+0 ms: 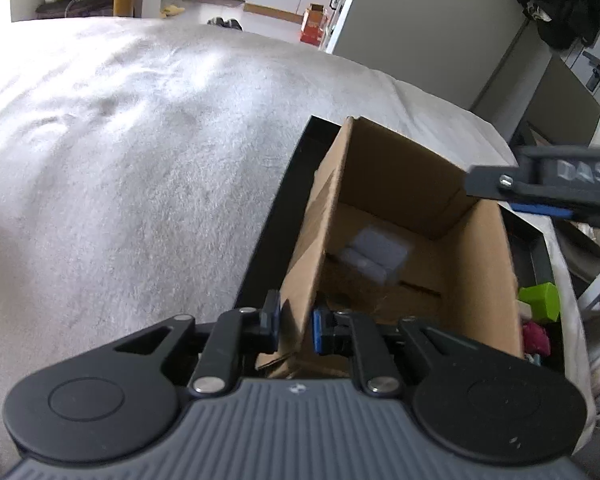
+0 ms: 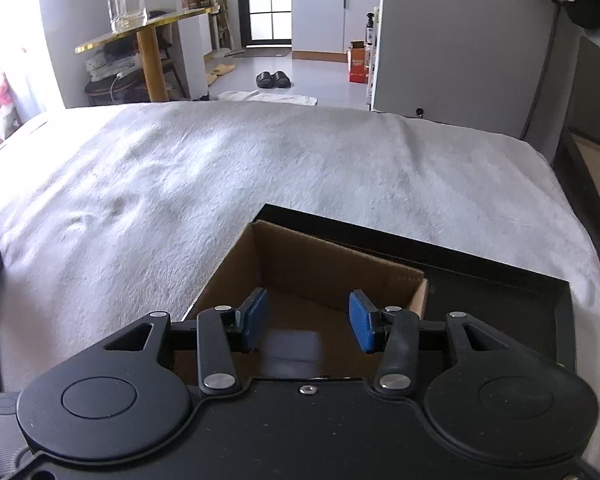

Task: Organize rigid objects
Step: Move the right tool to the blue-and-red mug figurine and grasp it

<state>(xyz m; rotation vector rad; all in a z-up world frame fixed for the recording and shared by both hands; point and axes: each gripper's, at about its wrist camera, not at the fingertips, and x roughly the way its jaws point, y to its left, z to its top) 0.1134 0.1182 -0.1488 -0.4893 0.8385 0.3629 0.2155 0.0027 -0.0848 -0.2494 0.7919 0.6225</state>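
Left wrist view: left gripper (image 1: 296,326), fingers narrowed, pinches the near wall of the cardboard box (image 1: 404,248) standing in a black tray (image 1: 278,200) on white cloth (image 1: 140,160). Right wrist view: right gripper (image 2: 308,322), fingers wide, hovers above the box (image 2: 312,264).

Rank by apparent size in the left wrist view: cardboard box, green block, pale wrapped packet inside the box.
1. Cardboard box, by far the largest.
2 and 3. Pale wrapped packet and green block look about alike; the block is partly hidden and the packet is blurred, so I won't rank them.
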